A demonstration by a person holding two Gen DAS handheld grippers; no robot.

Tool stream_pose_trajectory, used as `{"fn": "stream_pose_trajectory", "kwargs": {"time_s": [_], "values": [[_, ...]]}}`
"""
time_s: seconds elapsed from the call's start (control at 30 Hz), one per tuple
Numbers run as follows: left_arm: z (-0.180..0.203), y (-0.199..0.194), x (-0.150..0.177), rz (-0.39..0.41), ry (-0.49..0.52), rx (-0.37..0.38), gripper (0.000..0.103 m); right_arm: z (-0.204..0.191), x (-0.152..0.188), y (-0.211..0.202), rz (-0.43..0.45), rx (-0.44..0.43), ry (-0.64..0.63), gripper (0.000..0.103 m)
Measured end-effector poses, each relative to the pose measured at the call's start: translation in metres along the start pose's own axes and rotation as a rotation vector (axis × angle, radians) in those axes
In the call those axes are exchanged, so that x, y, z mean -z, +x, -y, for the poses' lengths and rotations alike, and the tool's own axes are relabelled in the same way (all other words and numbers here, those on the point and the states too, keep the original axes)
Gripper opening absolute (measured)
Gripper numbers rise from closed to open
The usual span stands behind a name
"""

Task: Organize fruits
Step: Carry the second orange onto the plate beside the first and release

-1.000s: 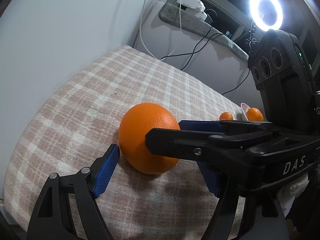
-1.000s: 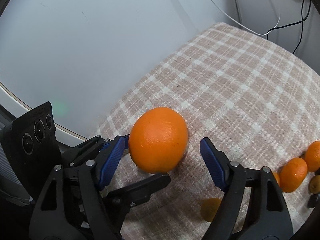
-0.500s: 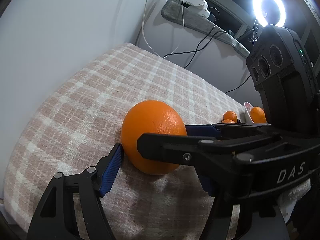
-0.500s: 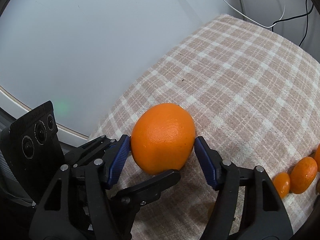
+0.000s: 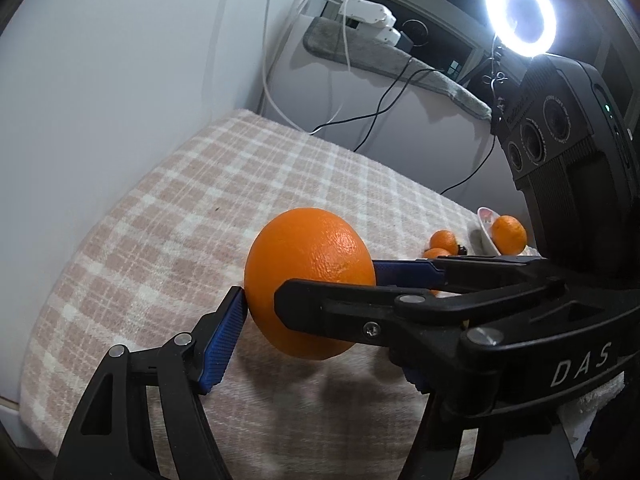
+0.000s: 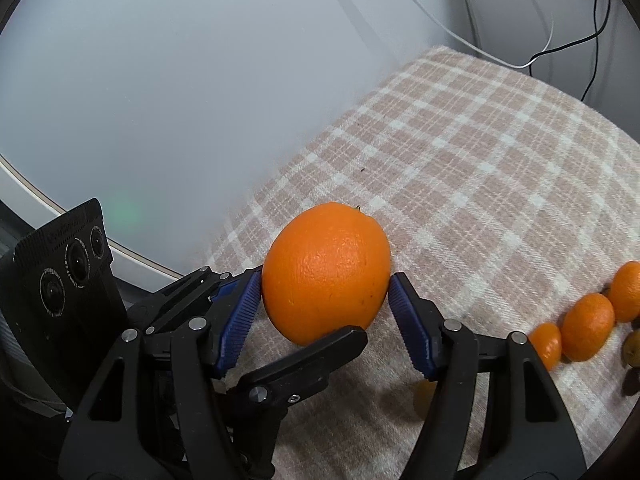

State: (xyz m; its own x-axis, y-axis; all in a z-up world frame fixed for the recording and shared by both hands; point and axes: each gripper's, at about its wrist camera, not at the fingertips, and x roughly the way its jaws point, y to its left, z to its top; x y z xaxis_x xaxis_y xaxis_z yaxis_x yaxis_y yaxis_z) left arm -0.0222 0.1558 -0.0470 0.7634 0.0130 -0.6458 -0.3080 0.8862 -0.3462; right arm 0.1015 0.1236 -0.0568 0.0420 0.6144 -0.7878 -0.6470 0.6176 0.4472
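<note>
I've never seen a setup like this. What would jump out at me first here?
The big orange at the centre, pinched from two sides at once: the right gripper has its blue pads on it, and the left gripper clamps it crosswise. Behind, a ring light glares at the top right, and small mandarins sit in a row on the checked cloth to the right.
</note>
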Motion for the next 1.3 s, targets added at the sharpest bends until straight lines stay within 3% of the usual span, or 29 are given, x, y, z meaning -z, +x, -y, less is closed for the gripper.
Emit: {"fn": "stream_pose_trajectory", "kwargs": {"time_s": [0.53,1.03,1.3], "values": [[0.075,0.006,-0.014,0.031,0.136,0.072,0.068,0.026,0.026,-0.071,0.122,0.052,0.079,0.068],[0.184,0.038,-0.017,0.006,0.292,0.209,0.068,0.112,0.064,-0.172,0.253,0.141,0.232,0.068],[0.238,0.065,-0.012,-0.041,0.362,0.275,0.068,0.158,0.088,-0.202,0.297,0.177,0.334,0.068]]}}
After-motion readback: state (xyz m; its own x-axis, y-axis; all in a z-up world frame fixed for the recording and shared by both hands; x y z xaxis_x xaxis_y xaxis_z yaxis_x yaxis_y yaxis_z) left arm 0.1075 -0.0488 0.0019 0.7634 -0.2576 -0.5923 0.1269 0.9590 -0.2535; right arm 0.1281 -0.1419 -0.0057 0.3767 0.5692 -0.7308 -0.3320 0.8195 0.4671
